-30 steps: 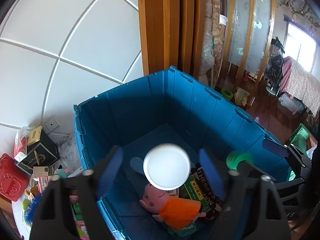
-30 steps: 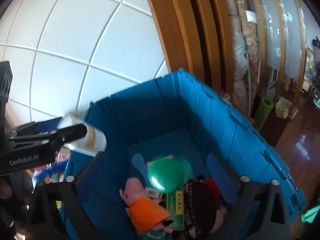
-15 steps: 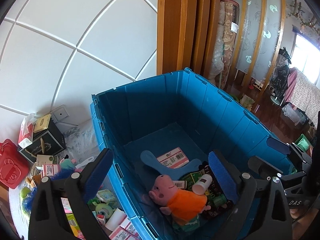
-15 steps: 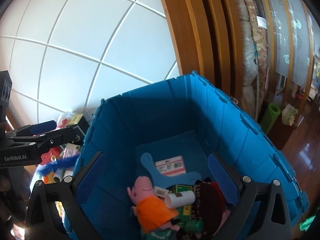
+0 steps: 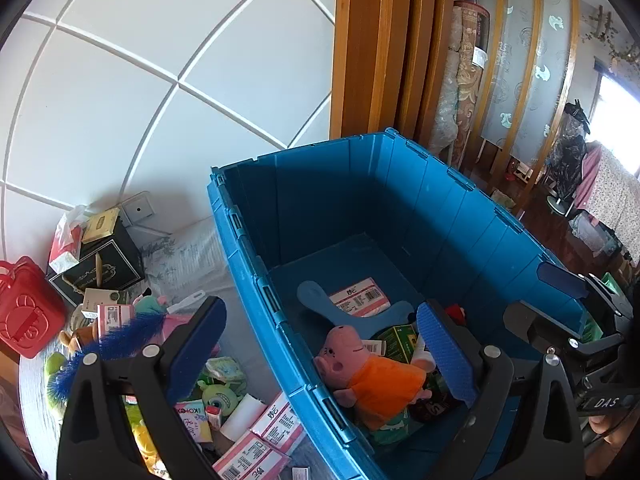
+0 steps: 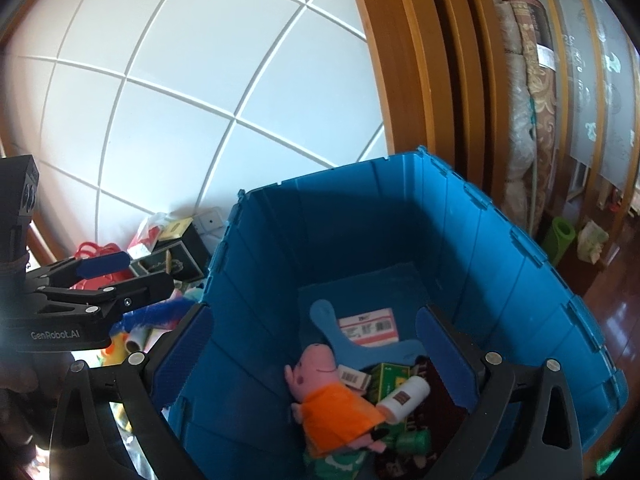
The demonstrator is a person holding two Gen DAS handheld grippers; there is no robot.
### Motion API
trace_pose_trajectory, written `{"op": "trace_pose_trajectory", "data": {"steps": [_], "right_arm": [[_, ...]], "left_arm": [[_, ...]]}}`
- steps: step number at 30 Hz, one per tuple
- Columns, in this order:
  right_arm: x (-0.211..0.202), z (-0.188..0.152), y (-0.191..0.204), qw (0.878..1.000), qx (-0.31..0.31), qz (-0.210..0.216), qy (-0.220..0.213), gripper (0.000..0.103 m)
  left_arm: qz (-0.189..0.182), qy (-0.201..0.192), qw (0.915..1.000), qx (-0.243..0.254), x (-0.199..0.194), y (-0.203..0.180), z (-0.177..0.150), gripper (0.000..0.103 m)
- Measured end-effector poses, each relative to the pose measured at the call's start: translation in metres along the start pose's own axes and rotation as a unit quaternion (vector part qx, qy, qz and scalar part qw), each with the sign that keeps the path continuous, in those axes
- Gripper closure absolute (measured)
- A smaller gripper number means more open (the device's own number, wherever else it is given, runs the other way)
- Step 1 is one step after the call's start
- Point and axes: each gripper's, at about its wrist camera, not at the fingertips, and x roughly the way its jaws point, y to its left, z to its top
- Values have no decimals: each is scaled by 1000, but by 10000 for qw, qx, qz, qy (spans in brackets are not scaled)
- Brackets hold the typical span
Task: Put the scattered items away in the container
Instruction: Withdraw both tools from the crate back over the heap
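Tools [image 5: 320,354] [image 6: 314,356] hover spread and empty over blue bin [image 5: 472,216].

We are holding the left hand-held gripper [image 5: 320,344] open and empty, straddling the blue crate's [image 5: 256,276] rim above a pig plush [image 5: 372,376].

You get bright daylight in both views, entering from the blown-out window [image 5: 616,100] at three o'clock. The blue bin [image 5: 440,216] holds deep shadow along its far wall, and its floor is dim. Fisheye bending curves the wall panels [image 6: 180,80] strongly, with black vignette at every corner. Focus stays sharp centrally; edges soften.
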Motion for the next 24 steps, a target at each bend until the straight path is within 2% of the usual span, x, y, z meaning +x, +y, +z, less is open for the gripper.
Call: {"op": "trace_pose_trajectory", "data": {"steps": [11,24], "right_arm": [[-10,-16,60,9994,-277,187,40,0],[0,-40,149,9961,-697,524,165,0]], "left_arm": [[162,-39,9996,-240,-33,44,-39,6],[475,-29,9966,-669,-72,134,-94,6]]}}
